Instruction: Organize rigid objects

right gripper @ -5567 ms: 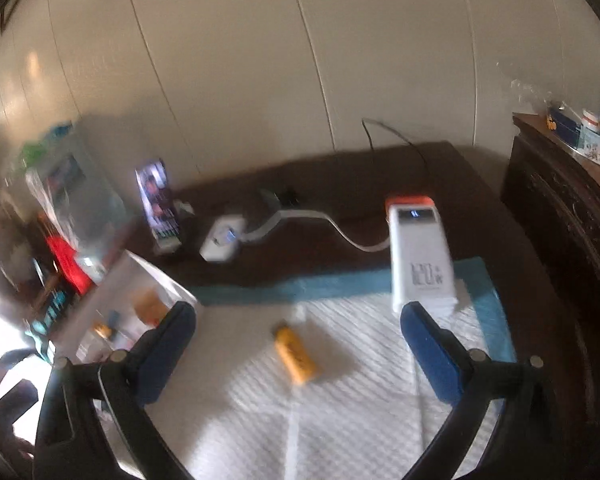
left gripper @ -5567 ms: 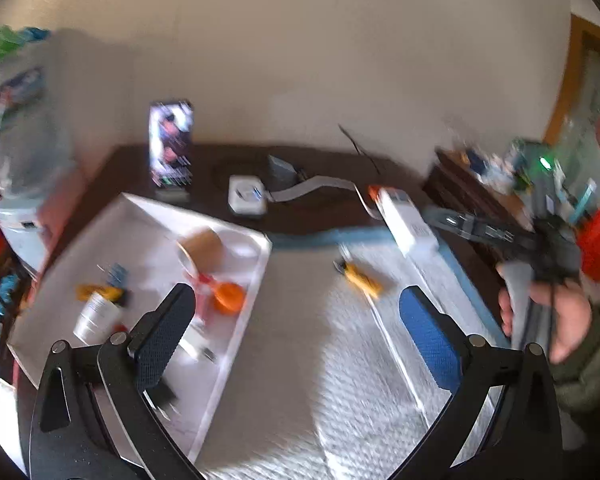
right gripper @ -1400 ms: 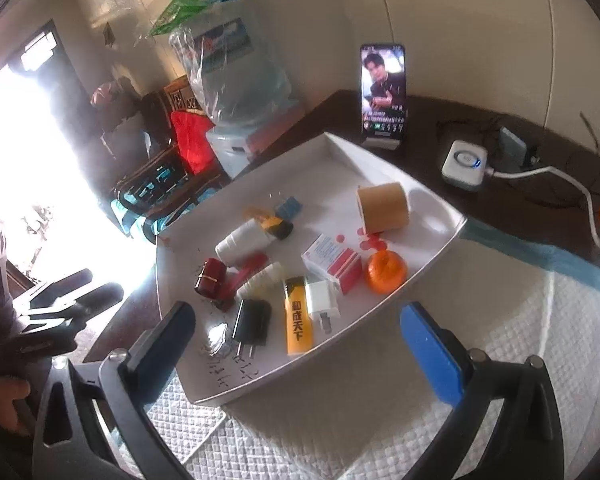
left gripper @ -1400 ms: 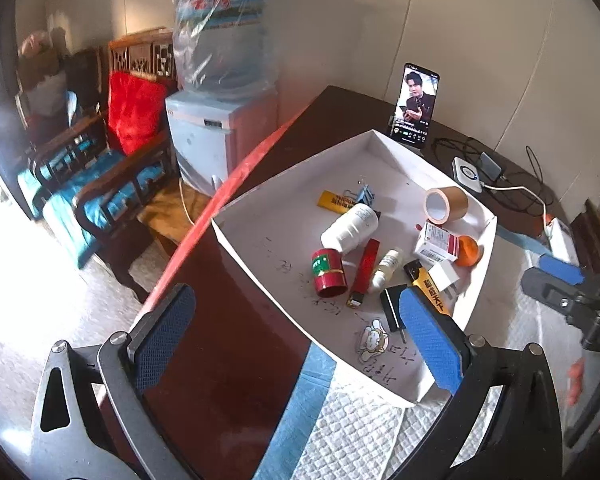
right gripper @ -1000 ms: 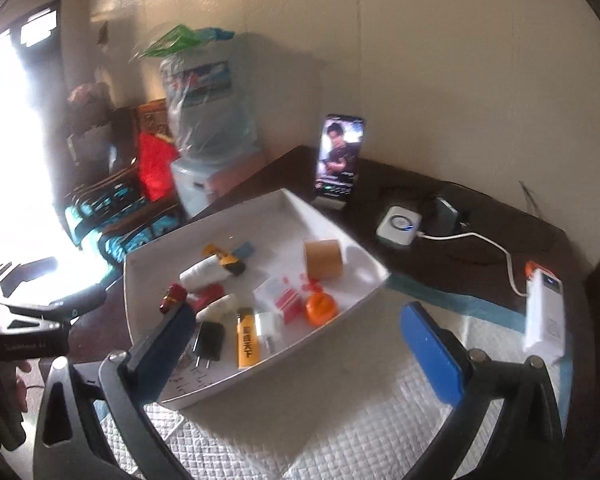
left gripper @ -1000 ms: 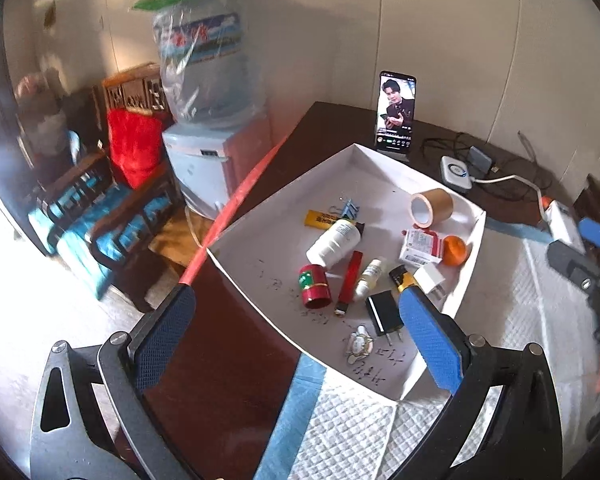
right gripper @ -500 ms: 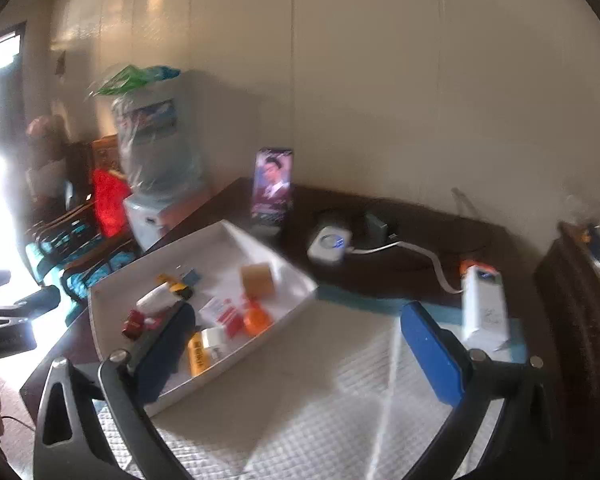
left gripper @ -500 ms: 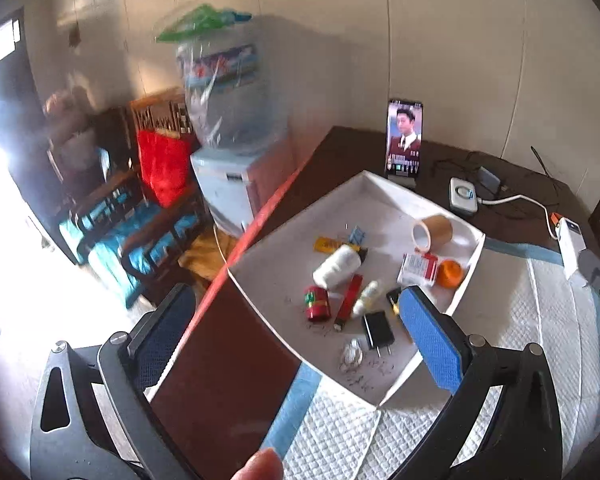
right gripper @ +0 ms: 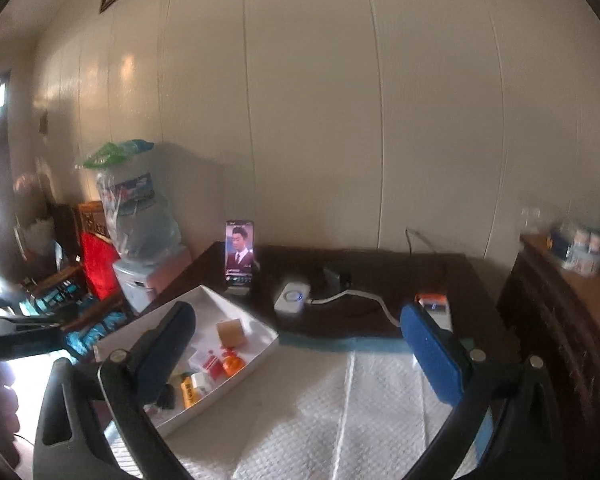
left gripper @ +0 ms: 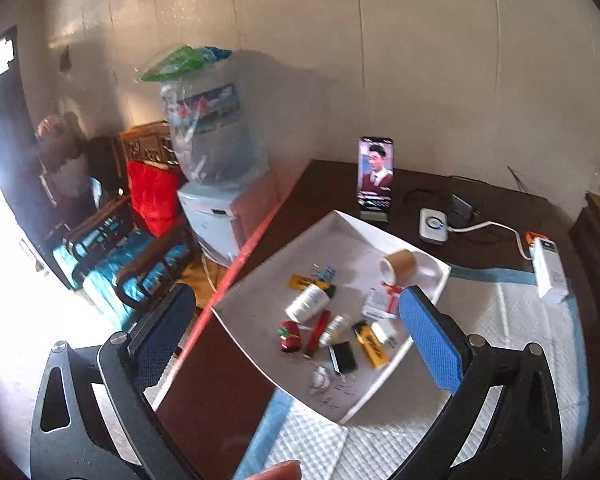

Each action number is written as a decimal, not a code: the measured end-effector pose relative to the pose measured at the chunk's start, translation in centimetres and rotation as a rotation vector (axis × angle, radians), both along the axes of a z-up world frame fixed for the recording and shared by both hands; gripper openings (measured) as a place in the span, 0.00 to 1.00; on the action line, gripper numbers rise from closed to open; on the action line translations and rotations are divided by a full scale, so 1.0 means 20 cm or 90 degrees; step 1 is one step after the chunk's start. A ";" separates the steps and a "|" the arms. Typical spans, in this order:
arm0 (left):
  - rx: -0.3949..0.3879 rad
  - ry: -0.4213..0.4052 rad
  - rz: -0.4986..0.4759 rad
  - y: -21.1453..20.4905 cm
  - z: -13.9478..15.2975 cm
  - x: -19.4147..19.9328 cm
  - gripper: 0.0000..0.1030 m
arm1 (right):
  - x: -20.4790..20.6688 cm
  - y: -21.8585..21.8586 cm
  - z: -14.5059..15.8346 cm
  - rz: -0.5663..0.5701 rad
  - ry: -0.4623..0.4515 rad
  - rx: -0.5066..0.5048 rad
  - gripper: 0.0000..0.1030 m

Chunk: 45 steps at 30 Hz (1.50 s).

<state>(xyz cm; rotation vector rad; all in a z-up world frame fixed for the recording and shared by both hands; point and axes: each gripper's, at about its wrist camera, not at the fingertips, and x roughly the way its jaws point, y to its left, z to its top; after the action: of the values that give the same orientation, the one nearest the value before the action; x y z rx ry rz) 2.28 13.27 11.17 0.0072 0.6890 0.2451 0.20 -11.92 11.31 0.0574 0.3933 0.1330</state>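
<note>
Above the white tray's [left gripper: 436,280] near rim, both grippers [left gripper: 296,332] [right gripper: 296,344] spread wide, empty, over bare padding [right gripper: 340,420].

White tray [left gripper: 431,264] on a dark brown table [left gripper: 228,364]. White quilted mat [right gripper: 340,420] with blue border. Yellow lighter [left gripper: 370,343], red can [left gripper: 289,336], orange ball [right gripper: 233,363], tan tape roll [left gripper: 396,266]. Blue gripper pads [left gripper: 430,338] on black frames.
</note>
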 end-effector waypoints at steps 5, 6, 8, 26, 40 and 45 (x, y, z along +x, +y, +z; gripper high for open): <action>-0.020 0.018 -0.029 -0.04 -0.06 -0.02 1.00 | -0.07 -0.08 -0.02 -0.003 0.001 0.030 1.00; -0.025 0.022 -0.033 -0.05 -0.06 -0.02 1.00 | -0.09 -0.08 -0.02 -0.005 -0.002 0.034 1.00; -0.039 0.032 -0.041 -0.06 -0.09 -0.03 1.00 | -0.12 -0.09 -0.02 -0.014 -0.011 0.038 1.00; -0.019 0.040 -0.037 -0.14 -0.13 -0.07 1.00 | -0.15 -0.11 -0.08 -0.020 0.012 0.062 1.00; -0.044 0.054 -0.052 -0.13 -0.15 -0.08 1.00 | -0.14 -0.09 -0.11 -0.023 0.029 0.045 1.00; -0.048 0.064 -0.059 -0.14 -0.17 -0.07 1.00 | -0.14 -0.08 -0.11 -0.018 0.023 0.035 1.00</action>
<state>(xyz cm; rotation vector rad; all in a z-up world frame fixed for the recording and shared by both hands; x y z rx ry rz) 0.93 10.39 7.83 -0.0212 0.7962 0.1303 -2.69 -13.50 9.20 0.1196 0.4244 0.1146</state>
